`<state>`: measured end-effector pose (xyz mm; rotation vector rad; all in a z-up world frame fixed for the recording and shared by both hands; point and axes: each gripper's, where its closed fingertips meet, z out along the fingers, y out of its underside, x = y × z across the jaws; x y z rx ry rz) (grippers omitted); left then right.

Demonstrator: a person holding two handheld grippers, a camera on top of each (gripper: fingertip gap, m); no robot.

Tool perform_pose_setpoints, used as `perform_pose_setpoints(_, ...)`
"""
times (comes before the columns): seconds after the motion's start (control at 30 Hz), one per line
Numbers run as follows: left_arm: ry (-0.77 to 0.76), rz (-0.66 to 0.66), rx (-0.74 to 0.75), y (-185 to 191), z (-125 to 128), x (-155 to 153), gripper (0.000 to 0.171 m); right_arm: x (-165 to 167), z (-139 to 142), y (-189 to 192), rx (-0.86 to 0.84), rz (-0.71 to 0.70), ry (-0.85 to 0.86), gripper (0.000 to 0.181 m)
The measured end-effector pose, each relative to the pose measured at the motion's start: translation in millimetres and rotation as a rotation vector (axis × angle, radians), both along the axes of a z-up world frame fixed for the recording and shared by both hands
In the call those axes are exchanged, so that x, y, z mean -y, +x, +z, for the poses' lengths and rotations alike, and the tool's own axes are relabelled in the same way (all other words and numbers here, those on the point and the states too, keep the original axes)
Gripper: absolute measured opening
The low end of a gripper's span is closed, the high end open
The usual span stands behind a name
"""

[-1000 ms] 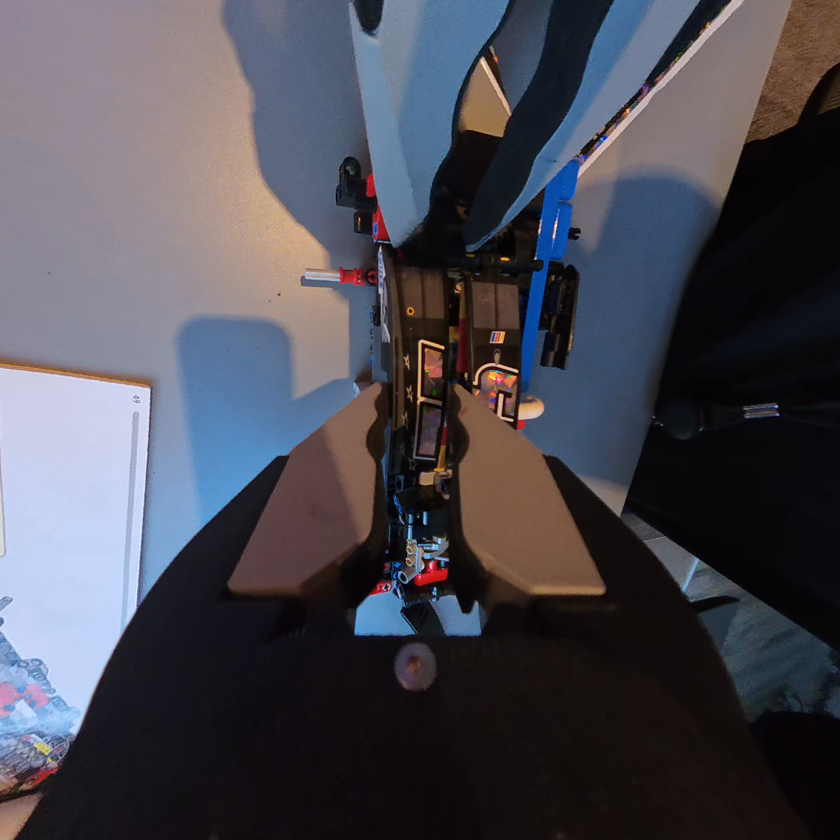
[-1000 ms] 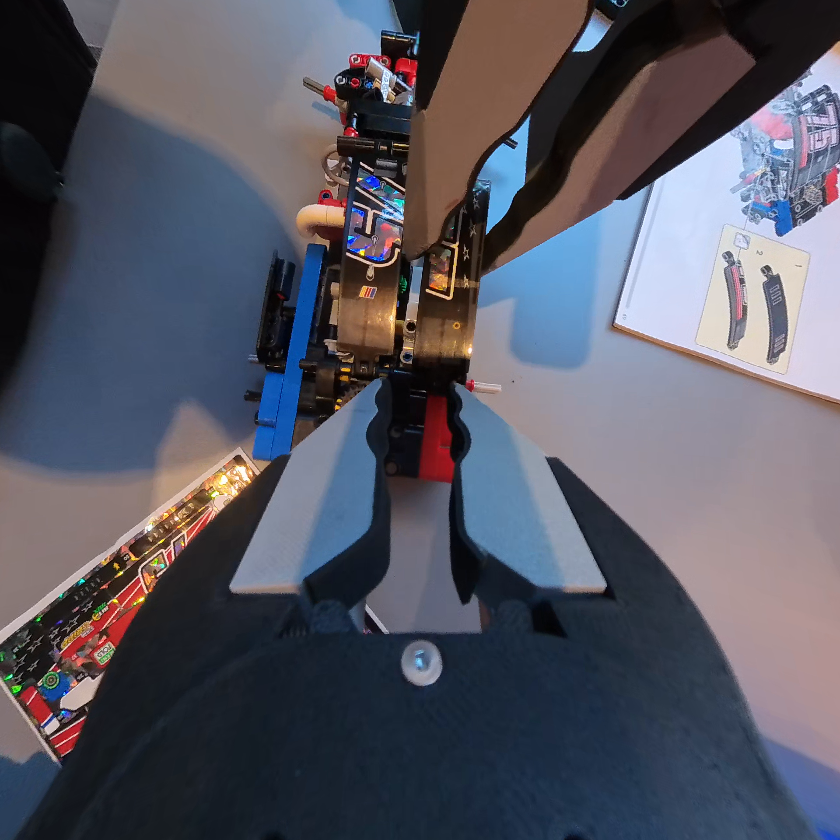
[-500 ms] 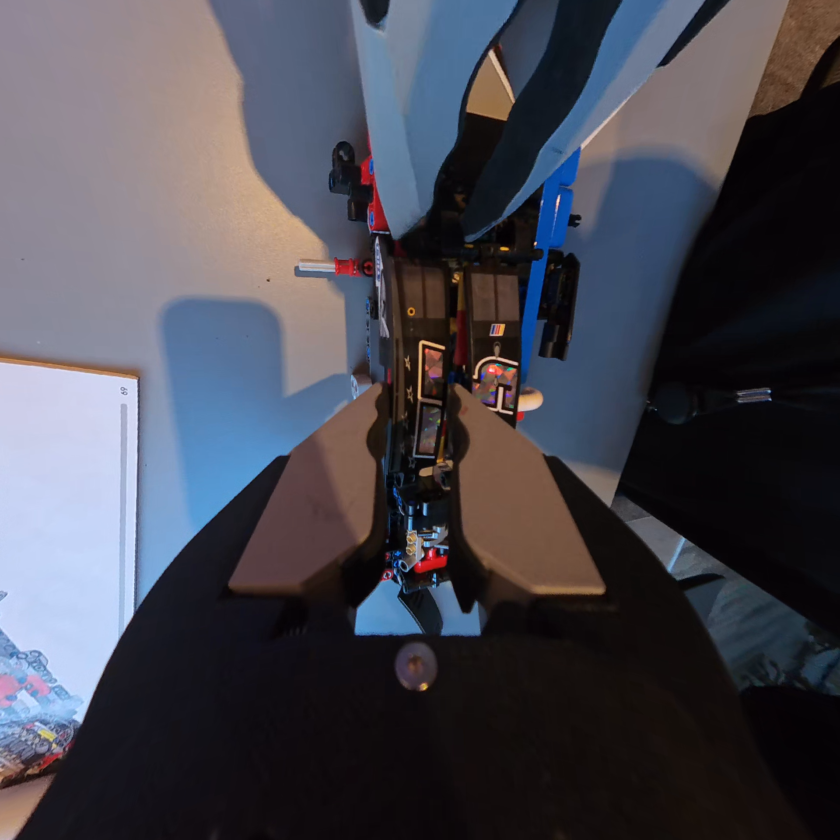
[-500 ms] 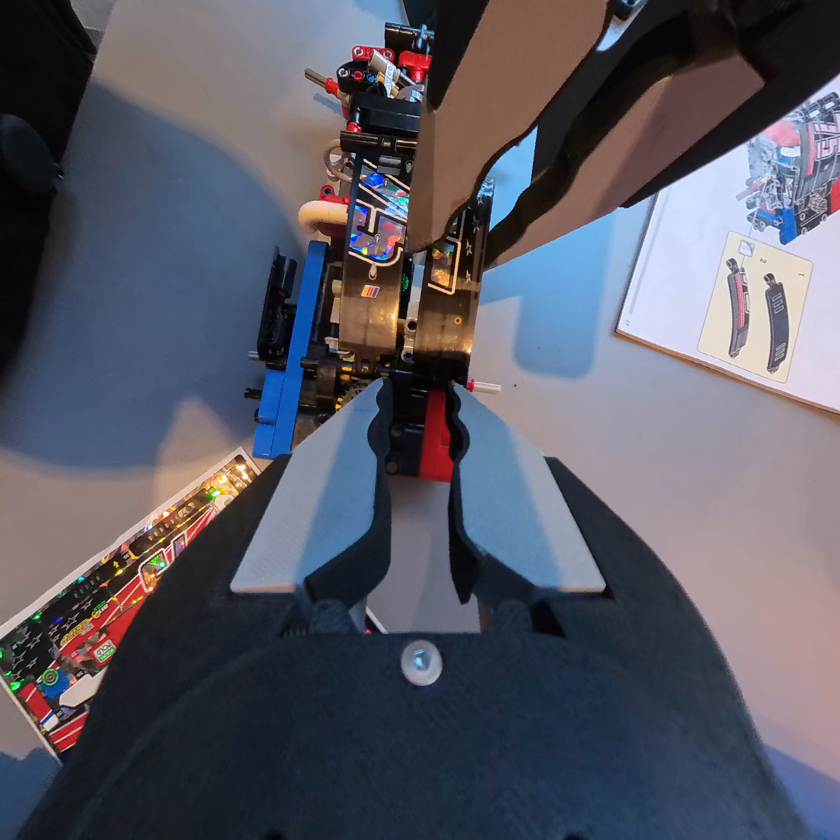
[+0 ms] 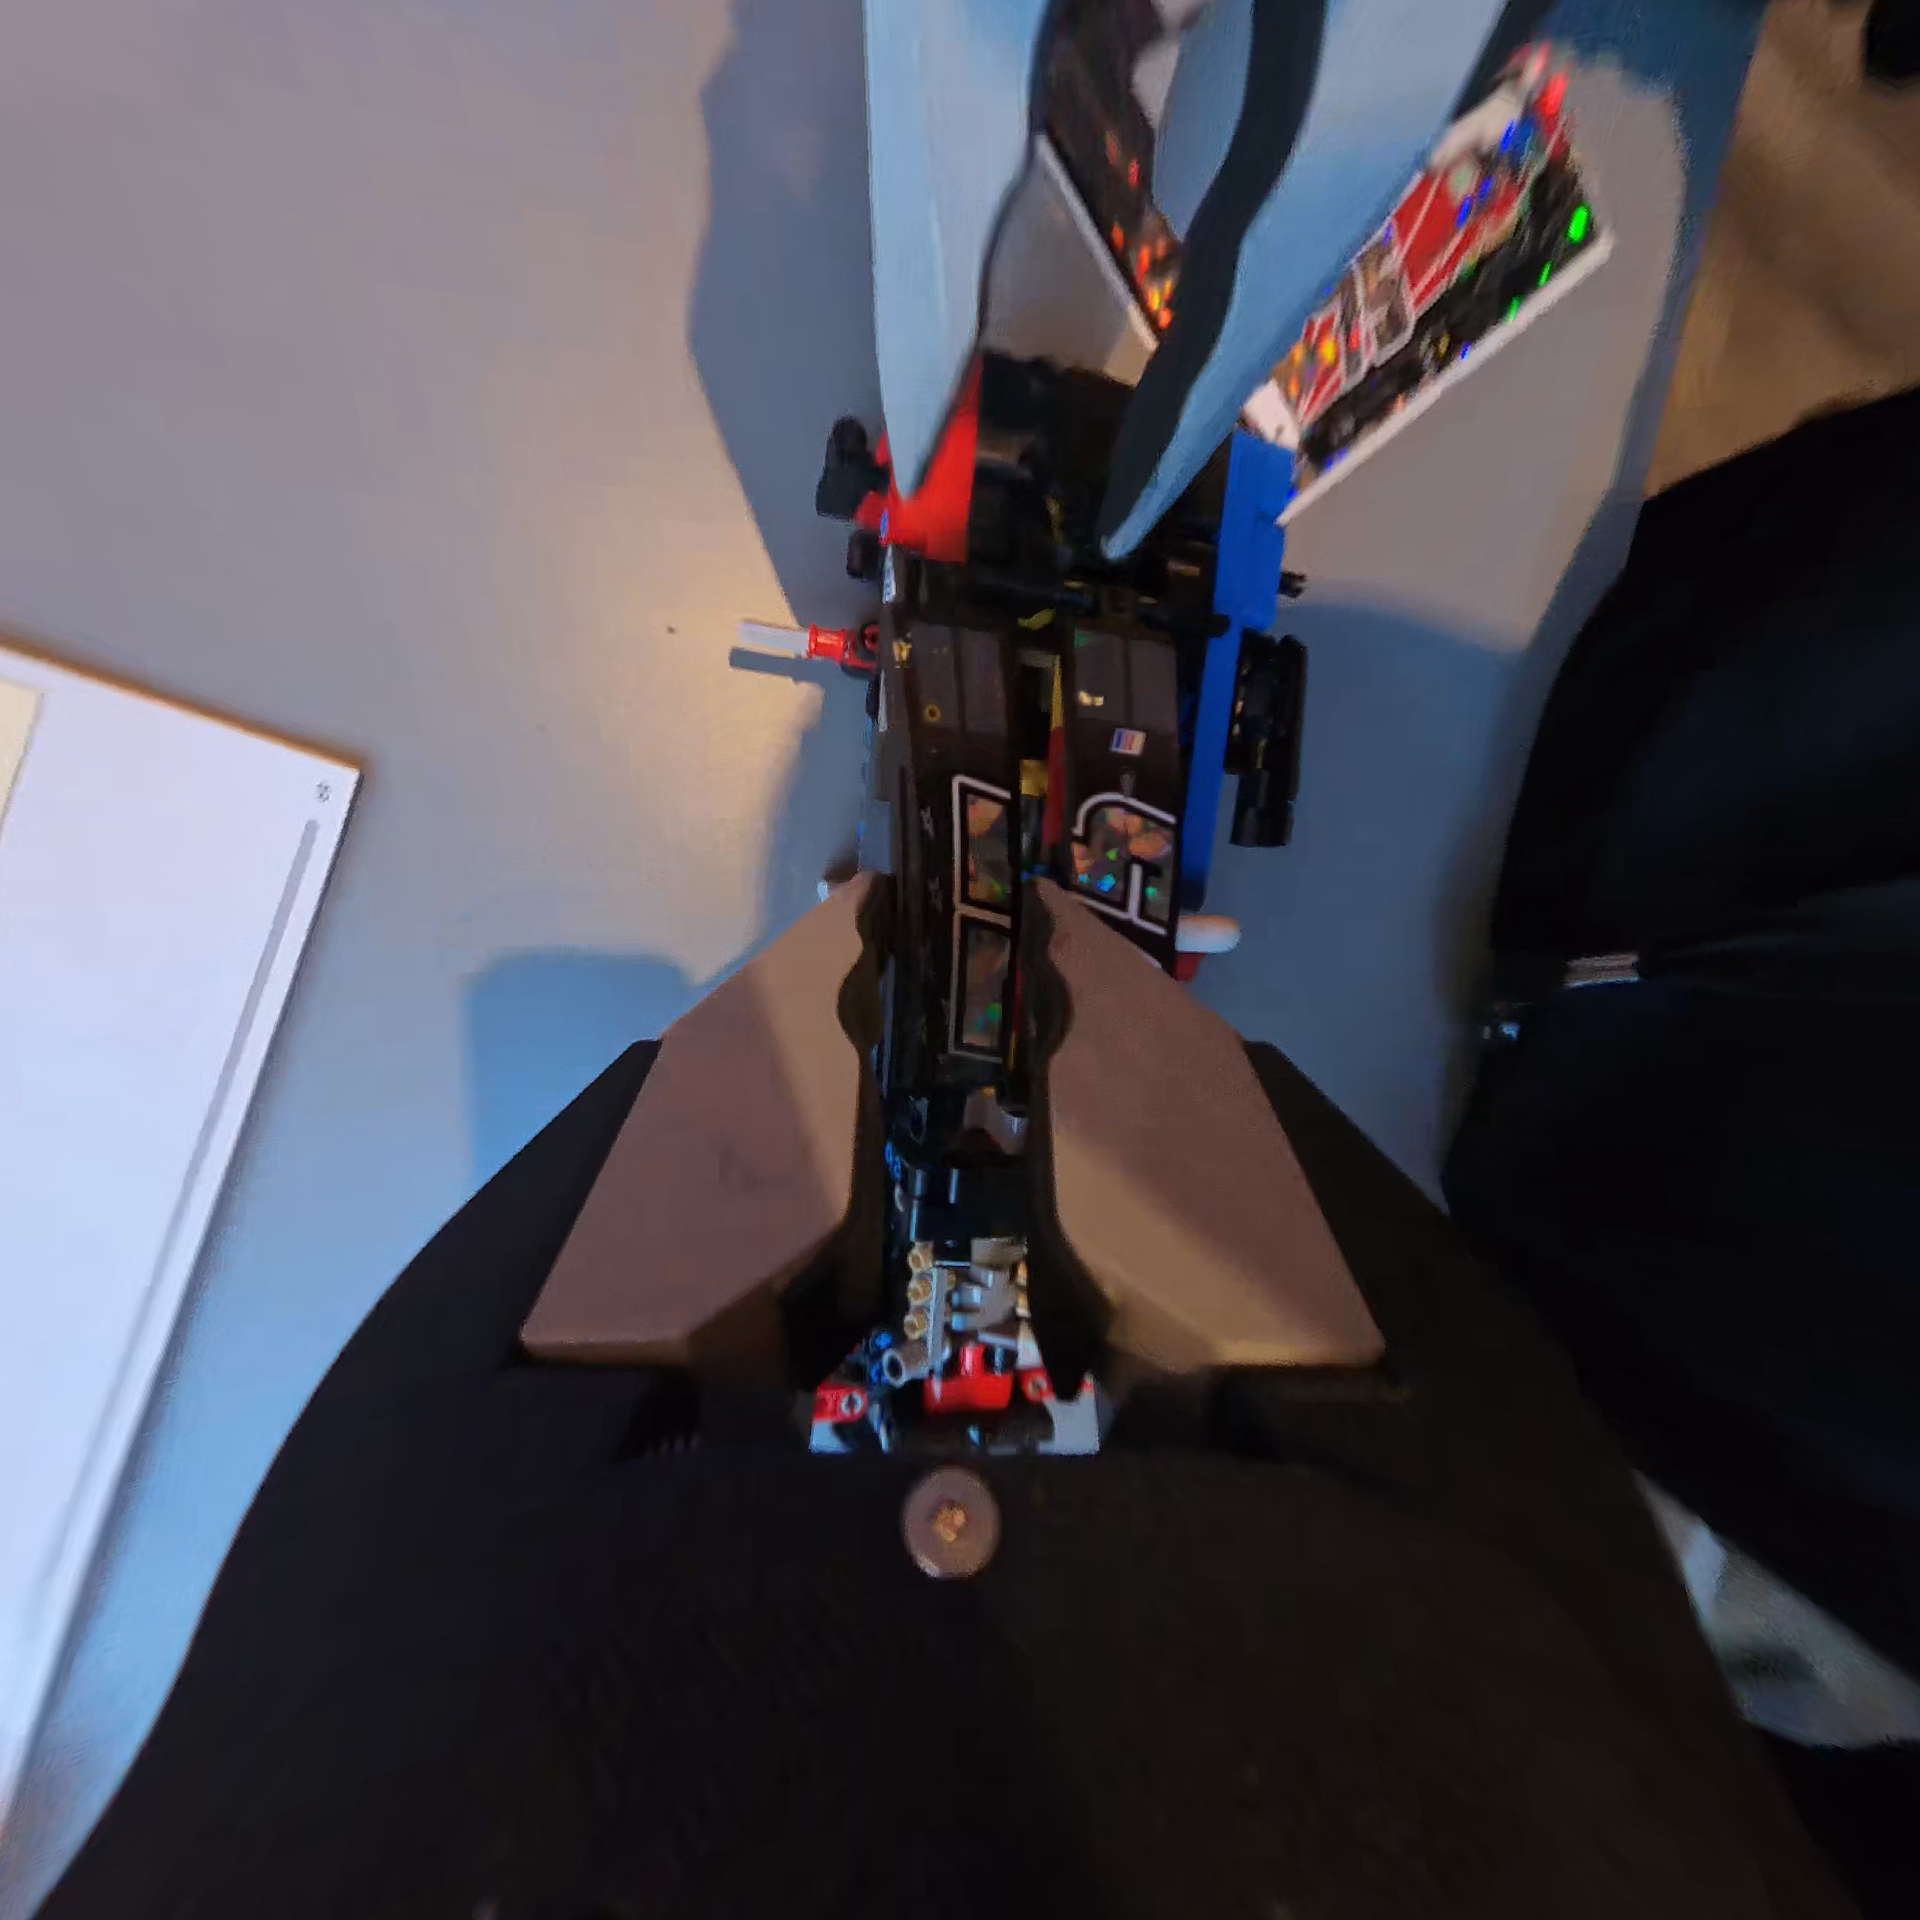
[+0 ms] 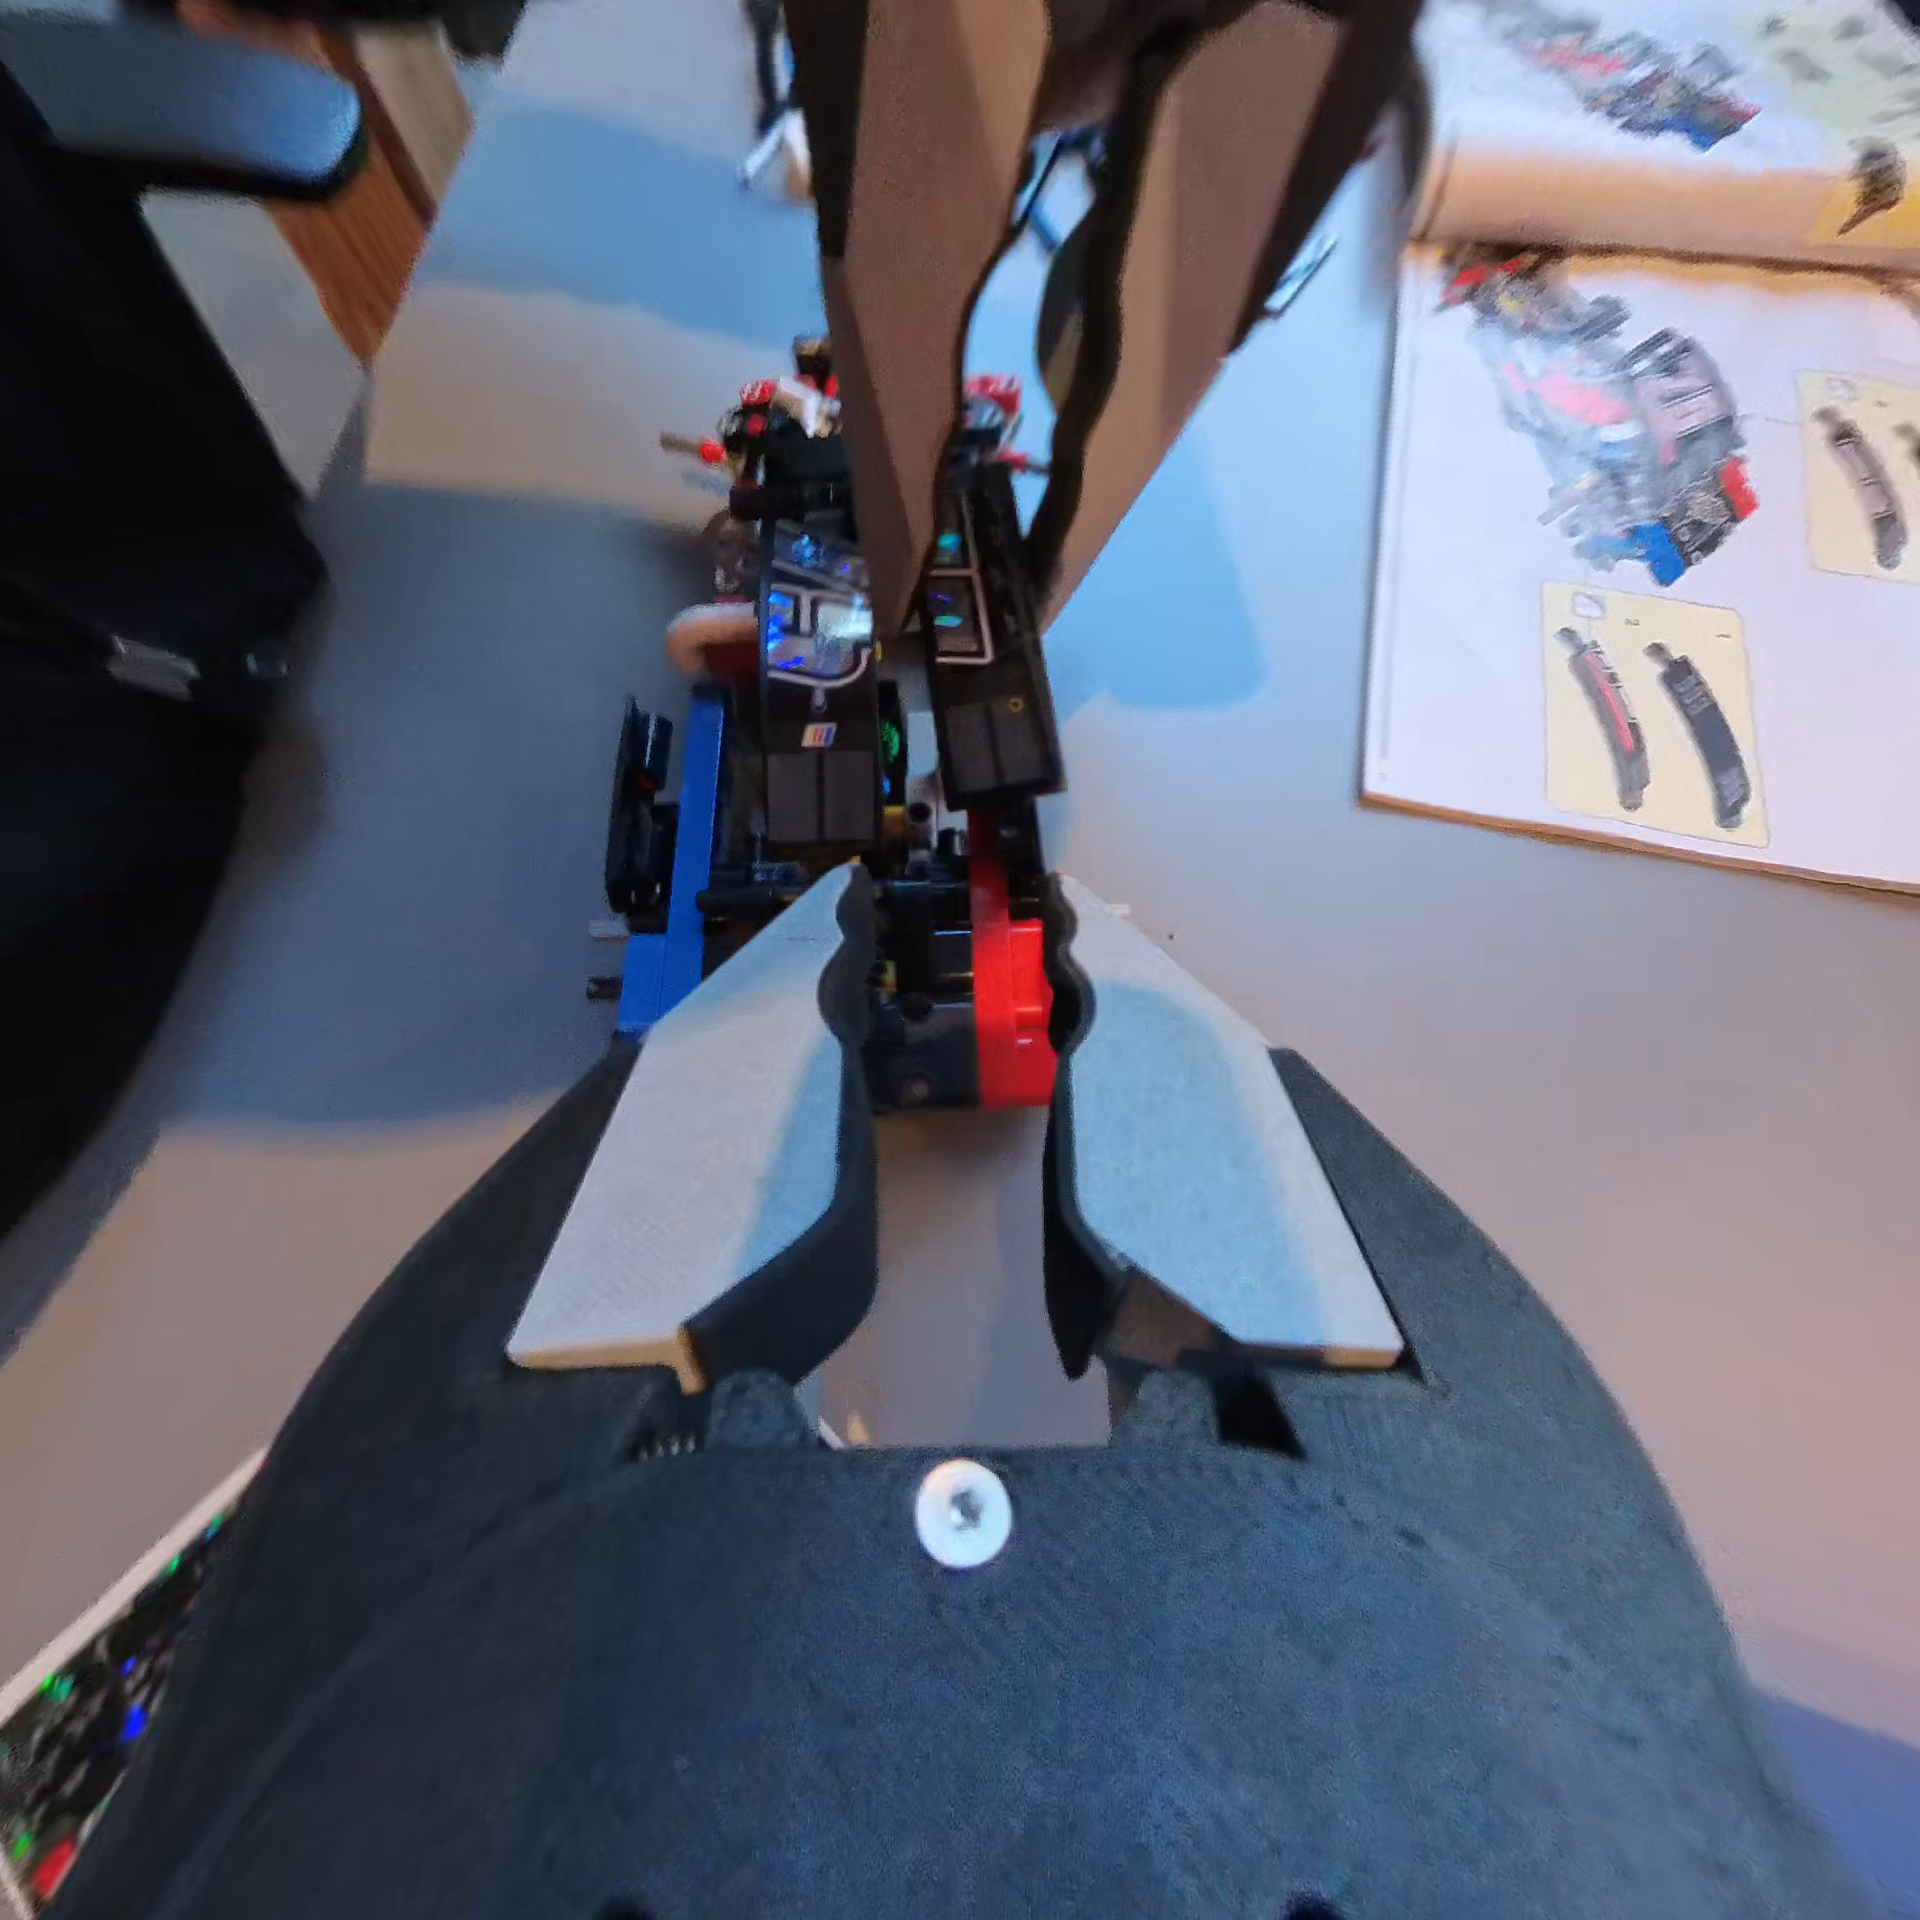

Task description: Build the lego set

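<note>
The lego model [image 5: 1039, 727] is a long black car body with shiny stickered panels, a blue beam [image 6: 681, 831] on one side and a red block [image 6: 1008, 987] at one end. My left gripper [image 5: 956, 914] is shut on the stickered black panel at one end, with the grey and red engine parts between its fingers. My right gripper [image 6: 956, 899] is shut on the opposite end, around the red block and the black frame beside it. Each gripper shows in the other's view, the right one [image 5: 1023, 509] and the left one [image 6: 977, 597]. Both views are blurred.
The open instruction booklet [image 6: 1662, 582] lies on the grey table [image 6: 1455, 1143], also at the left in the left wrist view [image 5: 135, 1039]. A shiny sticker sheet [image 5: 1434, 291] lies beyond the model. A chair [image 6: 208, 125] stands past the table edge. The tips of one gripper are about 6 cm away from the tips of the other.
Both views have shifted and blurred. The right gripper has tipped up, so its view now takes in the far table edge and a chair. The red block now sits deeper between its fingers.
</note>
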<state>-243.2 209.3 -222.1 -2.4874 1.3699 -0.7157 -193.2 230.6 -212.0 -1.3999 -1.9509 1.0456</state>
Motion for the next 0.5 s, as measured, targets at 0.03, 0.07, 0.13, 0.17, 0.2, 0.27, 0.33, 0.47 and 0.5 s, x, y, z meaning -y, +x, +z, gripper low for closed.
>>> perform_pose_setpoints(0.03, 0.031, 0.021, 0.031, -2, 2, 1, 0.021, 0, 5, 0, -0.046, -0.02, -0.023, 0.029)
perform_pose_setpoints(0.07, 0.056, 0.041, 0.069, -4, 4, 2, 0.021, 1, 9, 1, -0.081, -0.027, -0.049, 0.03)
perform_pose_setpoints(0.13, 0.088, 0.078, 0.15, -6, 8, 4, 0.021, 1, 12, 3, -0.107, -0.043, -0.067, 0.03)
perform_pose_setpoints(0.17, 0.089, 0.089, 0.174, -7, 9, 5, 0.021, 0, 15, 3, -0.126, -0.049, -0.062, 0.03)
perform_pose_setpoints(0.2, 0.099, 0.091, 0.198, -8, 9, 6, 0.021, -1, 17, 2, -0.15, -0.053, -0.059, 0.029)
perform_pose_setpoints(0.27, 0.107, 0.089, 0.237, -10, 8, 7, 0.021, -4, 22, -1, -0.187, -0.058, -0.066, 0.029)
perform_pose_setpoints(0.33, 0.101, 0.088, 0.282, -10, 7, 6, 0.021, -6, 24, -3, -0.202, -0.058, -0.071, 0.03)
perform_pose_setpoints(0.47, 0.108, 0.06, 0.342, -10, 4, 5, 0.021, -11, 27, -8, -0.225, -0.074, -0.042, 0.032)
perform_pose_setpoints(0.5, 0.113, 0.049, 0.352, -10, 4, 4, 0.021, -14, 28, -9, -0.231, -0.082, -0.031, 0.032)
